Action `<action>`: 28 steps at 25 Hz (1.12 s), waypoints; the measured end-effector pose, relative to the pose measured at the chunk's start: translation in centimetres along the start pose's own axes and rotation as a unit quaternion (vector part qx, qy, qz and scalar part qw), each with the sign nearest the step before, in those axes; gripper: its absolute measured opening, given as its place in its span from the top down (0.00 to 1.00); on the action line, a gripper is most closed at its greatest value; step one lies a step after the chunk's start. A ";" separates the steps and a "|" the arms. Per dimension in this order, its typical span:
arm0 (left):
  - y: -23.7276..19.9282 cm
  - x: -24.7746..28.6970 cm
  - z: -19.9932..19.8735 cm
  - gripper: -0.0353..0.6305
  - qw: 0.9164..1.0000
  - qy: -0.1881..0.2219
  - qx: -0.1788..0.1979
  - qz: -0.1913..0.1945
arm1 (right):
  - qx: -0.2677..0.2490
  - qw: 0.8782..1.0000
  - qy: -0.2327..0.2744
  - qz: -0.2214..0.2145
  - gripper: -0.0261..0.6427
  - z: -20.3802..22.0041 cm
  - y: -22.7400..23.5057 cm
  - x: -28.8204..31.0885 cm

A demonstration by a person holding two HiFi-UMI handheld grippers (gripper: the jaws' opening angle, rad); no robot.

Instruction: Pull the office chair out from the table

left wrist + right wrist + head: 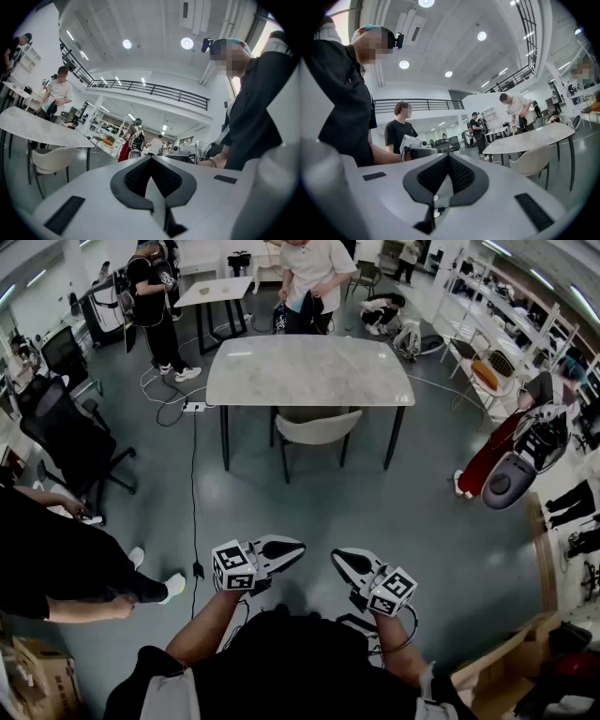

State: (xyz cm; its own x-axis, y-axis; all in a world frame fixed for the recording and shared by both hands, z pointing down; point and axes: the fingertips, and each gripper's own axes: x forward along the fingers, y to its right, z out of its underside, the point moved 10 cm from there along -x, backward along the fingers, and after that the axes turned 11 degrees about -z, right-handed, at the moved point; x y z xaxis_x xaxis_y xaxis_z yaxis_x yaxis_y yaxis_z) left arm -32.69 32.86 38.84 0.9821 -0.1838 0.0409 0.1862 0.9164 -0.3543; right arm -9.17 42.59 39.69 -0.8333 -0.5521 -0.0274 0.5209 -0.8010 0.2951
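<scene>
A beige shell chair (317,427) on dark legs is tucked under the near edge of a white marble table (309,369), far ahead of me on the grey floor. Both grippers are low and close to my body, well short of the chair. My left gripper (298,547) and right gripper (337,559) are shut with nothing in them, their tips turned toward each other. The left gripper view shows its closed jaws (151,161), with the table (42,129) and chair (49,159) at the left. In the right gripper view (449,157), the table (529,138) and chair (532,161) are at the right.
A person (314,277) stands at the table's far side, another (150,296) at the back left. A black office chair (70,442) and a seated person (56,559) are on the left. A cable (194,484) runs along the floor. Shelving and a red-and-grey object (511,460) line the right.
</scene>
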 end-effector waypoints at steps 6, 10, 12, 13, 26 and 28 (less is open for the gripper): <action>-0.8 -1.7 -0.5 0.93 1.000 0.003 0.002 0.001 | -0.007 1.000 0.000 0.004 0.93 -0.2 -0.5 1.9; -1.6 -2.4 -0.5 0.93 1.000 0.003 0.005 -0.004 | -0.022 1.000 0.010 0.018 0.93 -0.2 -0.5 2.6; -1.9 -2.6 -0.6 0.93 1.000 0.004 0.009 -0.008 | -0.019 0.999 0.015 0.031 0.93 -0.2 -0.4 2.7; -2.1 -2.7 -0.7 0.93 1.000 0.005 0.010 -0.010 | -0.016 0.999 0.013 0.035 0.93 -0.1 -0.2 2.7; -5.5 -6.0 -0.8 0.93 1.000 0.010 -0.003 -0.027 | -0.020 0.998 -0.005 0.056 0.93 -0.3 0.3 5.9; -6.6 -6.3 -0.5 0.93 0.999 0.008 -0.007 -0.030 | -0.018 0.998 -0.001 0.062 0.93 -0.3 0.6 5.9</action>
State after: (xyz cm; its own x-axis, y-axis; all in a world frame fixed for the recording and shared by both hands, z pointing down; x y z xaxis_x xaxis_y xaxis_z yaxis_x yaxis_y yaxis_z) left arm -40.09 27.83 40.46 0.9684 -0.2450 0.0471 0.2450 0.8984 -0.3646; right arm -13.69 38.74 39.40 -0.7629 -0.6465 0.0082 0.6255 -0.7347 0.2626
